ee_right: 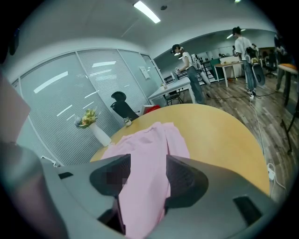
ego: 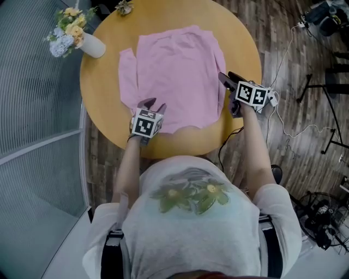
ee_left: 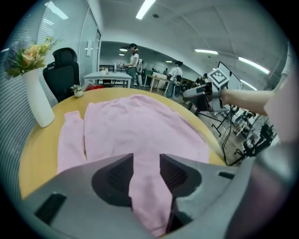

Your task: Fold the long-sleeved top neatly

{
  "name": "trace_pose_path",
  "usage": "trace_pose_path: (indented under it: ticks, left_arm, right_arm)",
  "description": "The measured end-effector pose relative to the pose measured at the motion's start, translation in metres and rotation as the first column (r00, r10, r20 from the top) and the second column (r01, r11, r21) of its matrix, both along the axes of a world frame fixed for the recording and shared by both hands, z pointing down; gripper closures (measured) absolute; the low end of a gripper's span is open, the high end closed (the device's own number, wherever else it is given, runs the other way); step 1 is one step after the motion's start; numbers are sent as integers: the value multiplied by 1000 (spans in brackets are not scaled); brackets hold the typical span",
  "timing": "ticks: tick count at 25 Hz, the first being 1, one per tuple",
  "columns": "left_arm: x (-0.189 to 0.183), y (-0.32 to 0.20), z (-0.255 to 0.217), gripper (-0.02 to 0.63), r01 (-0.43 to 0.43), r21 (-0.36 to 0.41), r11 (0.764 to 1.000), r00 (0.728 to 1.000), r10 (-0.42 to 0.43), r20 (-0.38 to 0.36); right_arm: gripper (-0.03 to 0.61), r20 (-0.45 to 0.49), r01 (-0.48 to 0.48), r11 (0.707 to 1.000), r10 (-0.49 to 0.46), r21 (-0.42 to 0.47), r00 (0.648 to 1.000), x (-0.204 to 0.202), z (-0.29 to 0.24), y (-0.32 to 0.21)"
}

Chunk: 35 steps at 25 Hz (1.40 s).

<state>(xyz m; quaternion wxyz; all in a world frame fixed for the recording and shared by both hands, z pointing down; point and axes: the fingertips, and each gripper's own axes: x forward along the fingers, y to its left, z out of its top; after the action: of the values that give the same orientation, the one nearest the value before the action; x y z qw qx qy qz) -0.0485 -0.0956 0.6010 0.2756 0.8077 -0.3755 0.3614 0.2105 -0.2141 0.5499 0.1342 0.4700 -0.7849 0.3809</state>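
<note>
A pink long-sleeved top (ego: 174, 71) lies spread flat on the round wooden table (ego: 101, 95), its left sleeve (ego: 126, 76) lying alongside the body. My left gripper (ego: 154, 104) is at the near left of the hem. In the left gripper view the gripper (ee_left: 146, 161) is shut on a raised fold of the top (ee_left: 135, 126). My right gripper (ego: 226, 76) hovers over the top's right edge. In the right gripper view its jaws (ee_right: 148, 161) stand wide, and the pink cloth (ee_right: 149, 140) shows in the gap without the pads pressing it.
A white vase of flowers (ego: 92, 44) stands at the table's far left, also seen as the vase (ee_left: 37, 100). A small ornament (ego: 124, 6) sits at the far edge. Cables (ego: 294, 125) and stands lie on the wooden floor to the right. People stand in the room behind.
</note>
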Motion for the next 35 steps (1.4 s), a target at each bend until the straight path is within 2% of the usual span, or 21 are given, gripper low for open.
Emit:
trace_pose_path:
  ticks: [4, 8, 12, 16, 20, 22, 24, 27, 31, 33, 35]
  left_arm:
    - [6, -12, 17, 454, -11, -49, 999, 1000, 12, 7]
    - [1, -24, 33, 454, 2, -92, 996, 1000, -1, 10]
    - [-3, -37, 36, 454, -3, -106, 994, 1000, 3, 2]
    - [-10, -47, 38, 454, 2, -104, 995, 1000, -2, 1]
    - [-13, -52, 38, 456, 15, -107, 994, 1000, -16, -9]
    - [-15, -54, 39, 454, 21, -107, 994, 1000, -22, -11]
    - [-18, -56, 40, 454, 28, -102, 994, 1000, -29, -9]
    - [-21, -56, 40, 456, 36, -96, 995, 999, -37, -9]
    - [-19, -55, 39, 456, 27, -87, 996, 1000, -28, -9]
    - [-21, -52, 40, 456, 21, -88, 996, 1000, -21, 2]
    - [-22, -49, 40, 456, 23, -89, 996, 1000, -23, 9]
  right_arm:
    - [348, -34, 3, 1000, -4, -8, 999, 5, 5, -49]
    - [348, -112, 9, 1000, -10, -14, 994, 13, 17, -105]
    - [348, -182, 27, 999, -34, -37, 983, 10, 35, -158]
    - [348, -235, 30, 995, -52, -96, 971, 2, 65, -191]
    - [364, -244, 33, 985, -75, -171, 967, -5, 91, -195]
    - [502, -254, 27, 986, -70, -167, 965, -5, 91, -193]
    - [542, -245, 20, 989, -56, -147, 968, -3, 85, -192]
    - [552, -199, 0, 995, -21, -104, 980, 4, 67, -188]
    - [555, -153, -72, 996, 64, -43, 986, 35, 39, -178]
    - [554, -191, -60, 998, 54, -27, 980, 42, 36, -172]
    - [546, -249, -8, 999, -1, -34, 969, 37, 39, -170]
